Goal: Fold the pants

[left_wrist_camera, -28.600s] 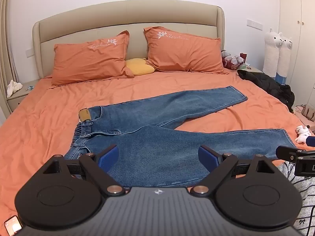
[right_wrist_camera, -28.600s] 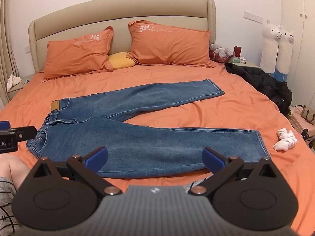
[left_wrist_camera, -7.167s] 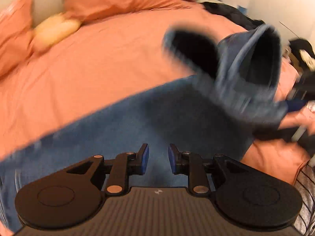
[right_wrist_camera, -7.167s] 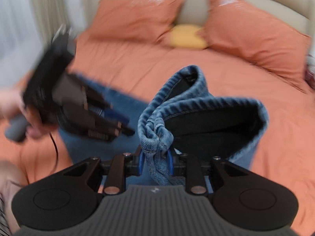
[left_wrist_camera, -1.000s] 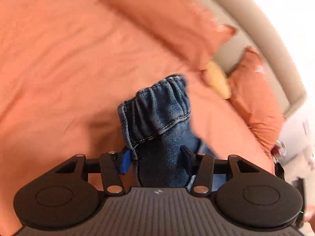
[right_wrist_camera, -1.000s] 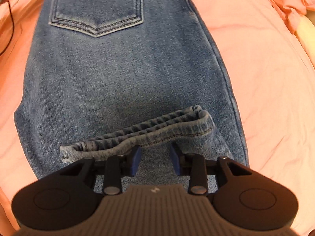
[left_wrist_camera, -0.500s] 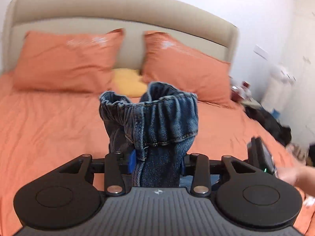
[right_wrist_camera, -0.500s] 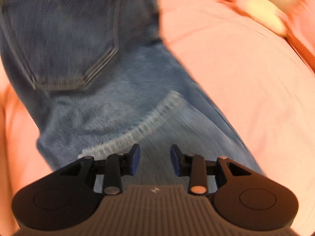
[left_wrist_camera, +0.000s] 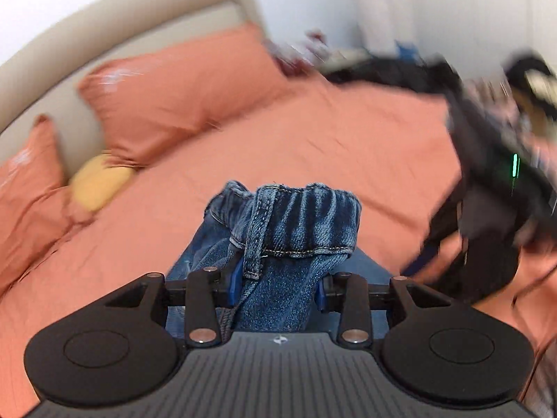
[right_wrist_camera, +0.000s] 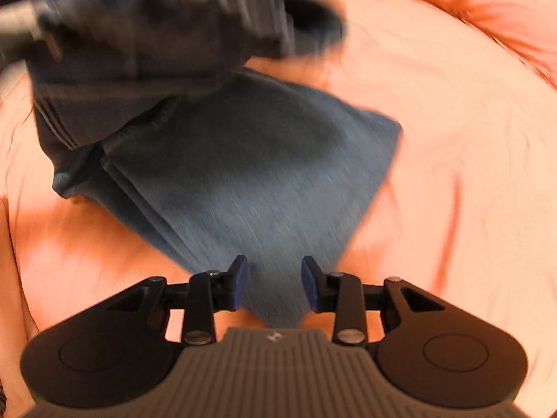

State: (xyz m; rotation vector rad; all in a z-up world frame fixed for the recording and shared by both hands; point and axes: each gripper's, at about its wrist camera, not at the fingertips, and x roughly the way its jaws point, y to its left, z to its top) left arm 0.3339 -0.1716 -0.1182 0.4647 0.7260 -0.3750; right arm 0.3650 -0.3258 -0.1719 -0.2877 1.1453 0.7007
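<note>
On the left, the gathered waistband [left_wrist_camera: 296, 223] of the pants [right_wrist_camera: 243, 181] is pinched between the pads of the left gripper [left_wrist_camera: 276, 287], whose jaws have just been closing on the denim, and is held raised above the orange bed [left_wrist_camera: 313, 146]. Further right, the right gripper [right_wrist_camera: 275, 284] is seen with its jaws spread and nothing clamped; blurred folded denim lies beneath it. A slip is judged possible: the thick bunch could be pulled from the single grip by fast travel, and the layers below could be dragged askew.
</note>
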